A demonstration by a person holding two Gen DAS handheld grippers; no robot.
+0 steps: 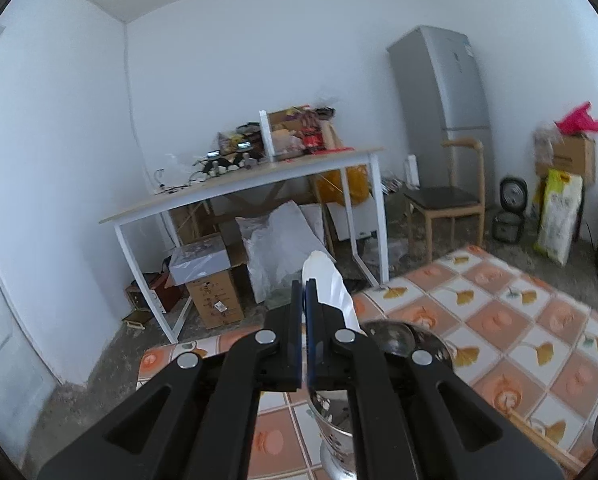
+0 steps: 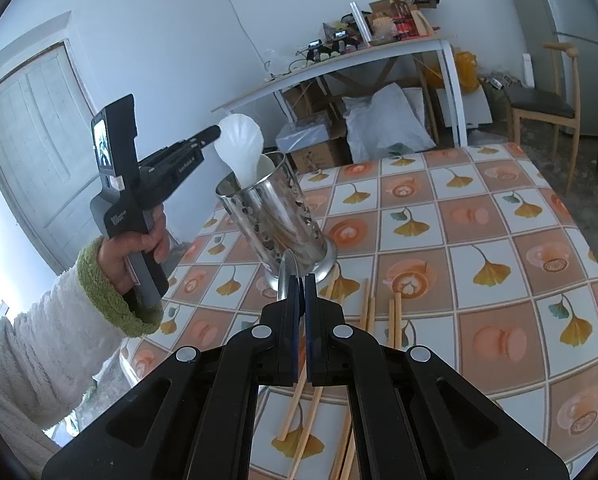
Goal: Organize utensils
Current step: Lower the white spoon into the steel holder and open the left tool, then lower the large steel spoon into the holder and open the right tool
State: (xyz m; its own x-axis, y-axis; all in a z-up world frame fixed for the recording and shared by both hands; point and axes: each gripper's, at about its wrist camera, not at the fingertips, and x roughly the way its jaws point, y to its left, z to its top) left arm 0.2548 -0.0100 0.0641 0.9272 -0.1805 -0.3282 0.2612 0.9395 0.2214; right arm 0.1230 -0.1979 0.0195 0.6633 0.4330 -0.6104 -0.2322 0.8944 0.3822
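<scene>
A perforated steel utensil holder (image 2: 277, 214) stands on the tiled tablecloth (image 2: 479, 216). A white plastic rice paddle (image 2: 241, 146) stands in it, head up. My left gripper (image 2: 215, 133) is shut on the paddle's head; in the left wrist view the gripper (image 1: 303, 282) pinches the white paddle (image 1: 331, 284) above the holder (image 1: 395, 340). My right gripper (image 2: 302, 278) is shut on a metal spoon (image 2: 287, 272), held just in front of the holder's base. Several wooden chopsticks (image 2: 395, 316) lie on the cloth.
A white-legged desk (image 1: 259, 184) piled with clutter stands beyond the table, with boxes and bags beneath it. A wooden chair (image 1: 447, 200) and a grey fridge (image 1: 443, 100) are at the right. A white door (image 2: 39, 140) is at the left.
</scene>
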